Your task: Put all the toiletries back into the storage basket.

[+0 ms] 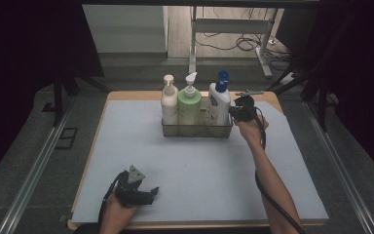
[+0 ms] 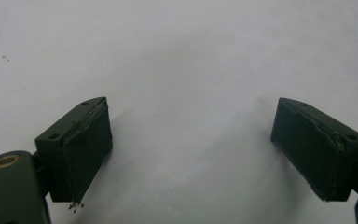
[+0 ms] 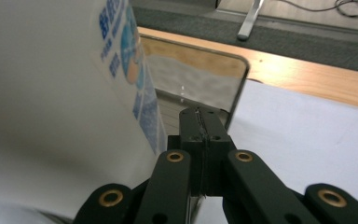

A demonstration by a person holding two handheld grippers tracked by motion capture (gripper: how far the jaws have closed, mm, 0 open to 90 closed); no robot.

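Nearest us, our left gripper (image 1: 146, 192) rests wide open and empty on the grey mat (image 1: 199, 170). Our right gripper (image 3: 204, 128), jaws pinched on the clear rectangular caddy's (image 3: 240, 77) wall beside the white blue-capped bottle (image 1: 219, 100), should pull levelly, lest bottles topple.

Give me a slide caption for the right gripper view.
Right tool shut on the clear caddy's wall beside the white blue-labelled bottle.
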